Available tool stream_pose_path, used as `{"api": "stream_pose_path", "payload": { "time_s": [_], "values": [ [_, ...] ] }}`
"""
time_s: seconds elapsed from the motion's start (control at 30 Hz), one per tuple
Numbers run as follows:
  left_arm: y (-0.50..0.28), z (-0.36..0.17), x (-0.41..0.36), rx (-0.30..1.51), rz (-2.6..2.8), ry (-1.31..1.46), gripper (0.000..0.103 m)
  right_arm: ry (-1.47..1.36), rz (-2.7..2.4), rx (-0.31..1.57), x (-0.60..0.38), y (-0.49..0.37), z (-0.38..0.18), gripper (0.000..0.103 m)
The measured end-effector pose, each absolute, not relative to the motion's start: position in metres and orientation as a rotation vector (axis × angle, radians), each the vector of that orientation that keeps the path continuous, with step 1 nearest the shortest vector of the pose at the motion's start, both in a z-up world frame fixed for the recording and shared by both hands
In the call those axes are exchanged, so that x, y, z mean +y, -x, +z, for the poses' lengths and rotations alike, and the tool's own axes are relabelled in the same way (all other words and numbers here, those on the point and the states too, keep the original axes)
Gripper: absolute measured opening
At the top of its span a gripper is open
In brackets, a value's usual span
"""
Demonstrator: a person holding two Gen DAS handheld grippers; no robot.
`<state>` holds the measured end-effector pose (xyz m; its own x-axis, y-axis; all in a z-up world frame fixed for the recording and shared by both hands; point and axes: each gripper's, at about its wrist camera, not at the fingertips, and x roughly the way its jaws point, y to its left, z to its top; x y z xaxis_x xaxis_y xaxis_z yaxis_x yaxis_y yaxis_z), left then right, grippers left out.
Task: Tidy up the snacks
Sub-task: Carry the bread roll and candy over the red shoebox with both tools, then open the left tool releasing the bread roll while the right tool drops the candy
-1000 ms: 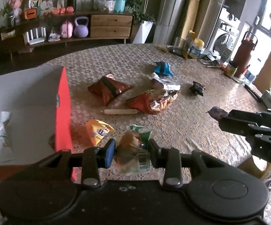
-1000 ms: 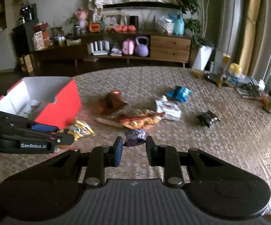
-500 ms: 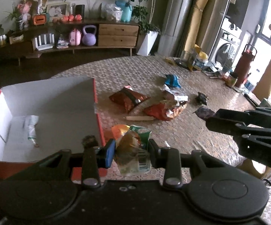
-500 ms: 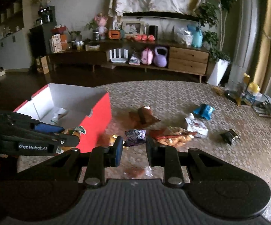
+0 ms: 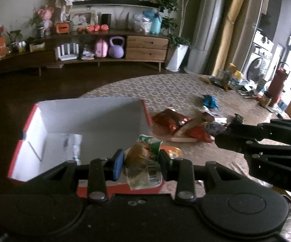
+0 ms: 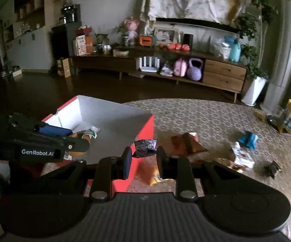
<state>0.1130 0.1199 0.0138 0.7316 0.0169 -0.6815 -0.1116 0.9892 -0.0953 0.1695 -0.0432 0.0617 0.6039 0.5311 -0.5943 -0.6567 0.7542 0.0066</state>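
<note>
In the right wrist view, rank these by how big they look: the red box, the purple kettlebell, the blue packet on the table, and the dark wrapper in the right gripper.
1. red box
2. dark wrapper, though nearness to the camera inflates it
3. purple kettlebell and blue packet look about alike; no ranking between them.
</note>
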Motion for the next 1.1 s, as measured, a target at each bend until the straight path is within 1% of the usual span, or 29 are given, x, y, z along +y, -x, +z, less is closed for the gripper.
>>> {"api": "stream_pose_path", "payload": {
  "time_s": [0.53, 0.57, 0.63, 0.8, 0.83, 1.1],
  "values": [
    [-0.121, 0.002, 0.199, 0.774, 0.203, 0.136, 0.034, 0.268, 0.747, 0.664, 0.039, -0.19, 0.038, 0.025],
    [-0.121, 0.0, 0.203, 0.779, 0.21, 0.141, 0.032, 0.272, 0.746, 0.671, 0.044, -0.193, 0.035, 0.025],
    [-0.124, -0.004, 0.212, 0.784, 0.218, 0.149, 0.022, 0.277, 0.749, 0.686, 0.052, -0.197, 0.029, 0.025],
    [-0.132, -0.016, 0.229, 0.815, 0.228, 0.156, 0.024, 0.293, 0.749, 0.726, 0.071, -0.208, 0.012, 0.025],
    [-0.134, -0.021, 0.232, 0.823, 0.236, 0.154, 0.023, 0.297, 0.749, 0.734, 0.073, -0.211, 0.009, 0.025],
    [-0.134, -0.046, 0.239, 0.881, 0.24, 0.175, 0.023, 0.317, 0.738, 0.802, 0.083, -0.221, -0.017, 0.025]
  ]
}}
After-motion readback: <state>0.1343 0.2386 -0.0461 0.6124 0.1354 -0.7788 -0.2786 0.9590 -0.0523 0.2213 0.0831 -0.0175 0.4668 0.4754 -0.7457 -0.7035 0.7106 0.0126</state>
